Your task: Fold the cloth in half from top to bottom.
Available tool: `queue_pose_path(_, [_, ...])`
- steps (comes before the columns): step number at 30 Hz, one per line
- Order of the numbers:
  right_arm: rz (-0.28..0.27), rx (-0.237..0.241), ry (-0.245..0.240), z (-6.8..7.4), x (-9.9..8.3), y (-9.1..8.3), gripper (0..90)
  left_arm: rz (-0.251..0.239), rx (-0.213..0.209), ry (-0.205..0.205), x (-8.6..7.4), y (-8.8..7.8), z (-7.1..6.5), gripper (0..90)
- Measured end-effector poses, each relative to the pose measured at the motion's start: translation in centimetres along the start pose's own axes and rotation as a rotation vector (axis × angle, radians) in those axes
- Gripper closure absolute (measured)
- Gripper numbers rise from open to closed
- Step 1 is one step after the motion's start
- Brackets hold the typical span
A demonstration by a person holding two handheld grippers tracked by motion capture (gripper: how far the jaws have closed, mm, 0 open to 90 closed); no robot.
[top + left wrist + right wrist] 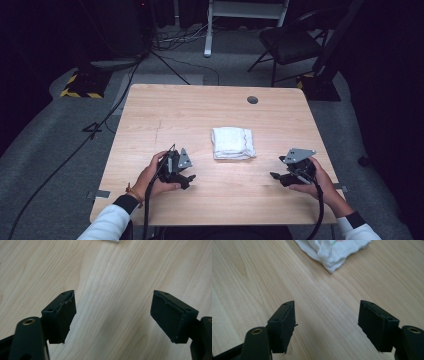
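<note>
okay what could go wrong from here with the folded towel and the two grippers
The folded white towel lies apart from both grippers, whose jaws stand open and empty. If the left gripper and right gripper pinch just its top layer, the fold may come undone. The loose cloth could also slide on the smooth wooden table when pushed from one side.

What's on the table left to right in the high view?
Left tool → folded white towel → right tool. Both tools are open, with nothing between the jaws, and lie nearer the person than the towel.
</note>
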State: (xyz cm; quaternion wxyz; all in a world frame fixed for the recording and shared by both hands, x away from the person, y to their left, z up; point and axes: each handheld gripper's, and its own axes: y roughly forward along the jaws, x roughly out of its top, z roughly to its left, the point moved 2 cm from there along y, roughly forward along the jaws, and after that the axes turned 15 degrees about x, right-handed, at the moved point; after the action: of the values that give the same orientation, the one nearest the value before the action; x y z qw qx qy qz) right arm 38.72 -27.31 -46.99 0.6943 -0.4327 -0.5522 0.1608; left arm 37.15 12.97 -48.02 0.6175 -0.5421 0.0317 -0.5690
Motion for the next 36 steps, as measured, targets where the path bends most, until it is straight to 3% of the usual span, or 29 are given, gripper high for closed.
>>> queue_pose_path(4, [0.004, -0.018, 0.034, -0.1, -1.9, -0.4, 30.6, 0.023, 0.029, -0.010, -1.6, -0.3, 0.4, 20.7])
queue_pose_path(8, [0.008, -0.032, 0.047, -0.2, -3.2, -0.8, 30.4, 0.013, 0.082, -0.022, -2.9, -0.7, 0.7, 20.3])
queue_pose_path(16, [-0.018, -0.046, 0.124, -1.1, -6.4, -1.6, 29.8, 0.027, 0.057, -0.091, -5.7, -0.6, 1.5, 19.1])
queue_pose_path(18, [-0.030, -0.047, 0.147, -1.2, -7.2, -1.7, 29.4, 0.034, 0.081, -0.102, -6.2, -0.7, 2.0, 19.0])
queue_pose_path(22, [-0.082, -0.029, 0.197, -1.5, -8.6, -2.2, 27.6, 0.041, 0.056, -0.192, -7.6, -0.6, 3.2, 19.0])
queue_pose_path(27, [-0.175, -0.039, 0.275, -2.2, -10.5, -2.8, 24.5, 0.029, -0.033, -0.310, -9.3, -0.5, 4.3, 18.2])
queue_pose_path(29, [-0.199, -0.060, 0.290, -2.3, -11.0, -3.0, 24.5, 0.008, -0.050, -0.317, -9.8, -0.6, 4.4, 18.4])
queue_pose_path(31, [-0.201, -0.078, 0.302, -2.3, -11.1, -3.0, 22.6, -0.025, -0.041, -0.322, -10.2, -0.6, 4.3, 18.3])
queue_pose_path(36, [-0.199, -0.081, 0.308, -2.4, -11.1, -3.0, 20.8, -0.026, -0.040, -0.327, -10.2, -0.5, 4.3, 17.8])
